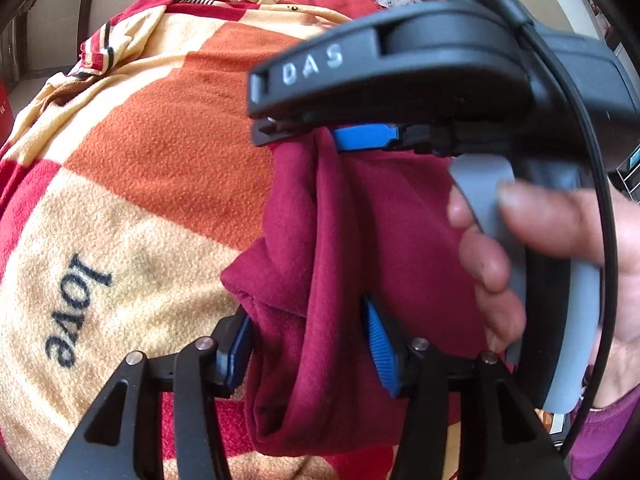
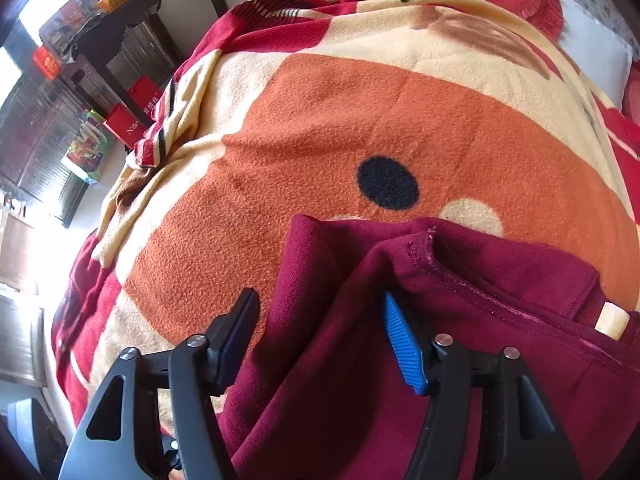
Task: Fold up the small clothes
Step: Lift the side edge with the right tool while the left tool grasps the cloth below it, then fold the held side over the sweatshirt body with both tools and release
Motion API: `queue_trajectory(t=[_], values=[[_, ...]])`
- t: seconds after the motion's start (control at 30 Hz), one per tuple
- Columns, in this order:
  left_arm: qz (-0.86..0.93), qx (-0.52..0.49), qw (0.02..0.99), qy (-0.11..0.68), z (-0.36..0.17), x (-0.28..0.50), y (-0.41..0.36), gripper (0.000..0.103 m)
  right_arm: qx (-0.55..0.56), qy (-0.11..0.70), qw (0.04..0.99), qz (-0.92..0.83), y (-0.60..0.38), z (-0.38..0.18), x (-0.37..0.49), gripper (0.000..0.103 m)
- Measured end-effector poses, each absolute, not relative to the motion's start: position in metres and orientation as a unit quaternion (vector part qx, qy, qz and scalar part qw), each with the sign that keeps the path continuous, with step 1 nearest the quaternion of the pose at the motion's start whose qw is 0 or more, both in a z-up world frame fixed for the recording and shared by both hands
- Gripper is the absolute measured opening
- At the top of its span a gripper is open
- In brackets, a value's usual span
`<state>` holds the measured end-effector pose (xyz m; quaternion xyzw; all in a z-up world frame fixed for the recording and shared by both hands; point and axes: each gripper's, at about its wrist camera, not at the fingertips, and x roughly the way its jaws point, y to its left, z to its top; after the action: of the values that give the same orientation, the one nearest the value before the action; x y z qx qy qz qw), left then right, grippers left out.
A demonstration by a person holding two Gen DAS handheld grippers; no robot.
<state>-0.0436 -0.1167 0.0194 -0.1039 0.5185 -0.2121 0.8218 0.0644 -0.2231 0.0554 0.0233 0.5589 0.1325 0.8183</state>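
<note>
**Maroon garment bunched between both grippers over the blanket**

Spread beneath everything is a fleece blanket (image 2: 320, 128) in orange, cream and red blocks, covering a bed.

Your left gripper (image 1: 308, 344) has its jaws spread partway, and a thick fold of the maroon garment (image 1: 340, 240) runs between the blue pads (image 1: 380, 344); the cloth fills the gap, though you cannot tell from this view how firmly it is pinched. Your right gripper (image 2: 320, 344) also stands partly open, with the same garment (image 2: 440, 300) heaped between and over its fingers; whether it is gripped is unclear here. From the left camera, your right gripper (image 1: 360, 136) appears from the side above, its blue pad touching the top of the hanging cloth, and your right hand (image 1: 540, 248) wraps its grey handle.

Outward, the blanket carries the word "love" (image 1: 76, 312) and a black dot (image 2: 387, 182). Beyond the bed edge stand a dark wooden table (image 2: 160, 4) and red boxes (image 2: 132, 116).
</note>
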Motion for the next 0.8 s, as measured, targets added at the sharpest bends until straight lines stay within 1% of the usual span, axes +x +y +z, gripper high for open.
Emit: queue_trajectory(t=[0.03,0.07,0.1,0.13,0.23,0.47,0.6,0.8], values=[[-0.214,-0.101,0.821,0.52,0.018,-0.043,-0.121,0.046,0.017,0.554,0.823,0.127,-0.224,0.056,0.062,0.024],[-0.22,-0.1,0.819,0.521,0.019,-0.042,-0.122,0.04,0.015,0.55,0.826,0.122,-0.226,0.057,0.06,0.018],[-0.231,-0.101,0.816,0.521,0.022,-0.044,-0.123,0.029,0.028,0.545,0.827,0.132,-0.232,0.06,0.057,0.009],[-0.234,-0.102,0.816,0.519,0.024,-0.046,-0.124,0.024,0.046,0.54,0.828,0.142,-0.239,0.064,0.054,0.0],[-0.239,-0.087,0.822,0.509,0.039,-0.054,-0.132,0.019,0.086,0.516,0.837,0.159,-0.262,0.081,0.04,0.0],[-0.247,-0.043,0.841,0.48,0.077,-0.074,-0.162,0.019,0.13,0.465,0.859,0.169,-0.309,0.124,0.006,0.0],[-0.251,-0.012,0.847,0.469,0.095,-0.086,-0.186,0.019,0.14,0.452,0.865,0.165,-0.326,0.138,-0.005,0.0],[-0.266,0.011,0.847,0.46,0.108,-0.089,-0.205,0.019,0.152,0.435,0.874,0.155,-0.348,0.151,-0.019,0.0]])
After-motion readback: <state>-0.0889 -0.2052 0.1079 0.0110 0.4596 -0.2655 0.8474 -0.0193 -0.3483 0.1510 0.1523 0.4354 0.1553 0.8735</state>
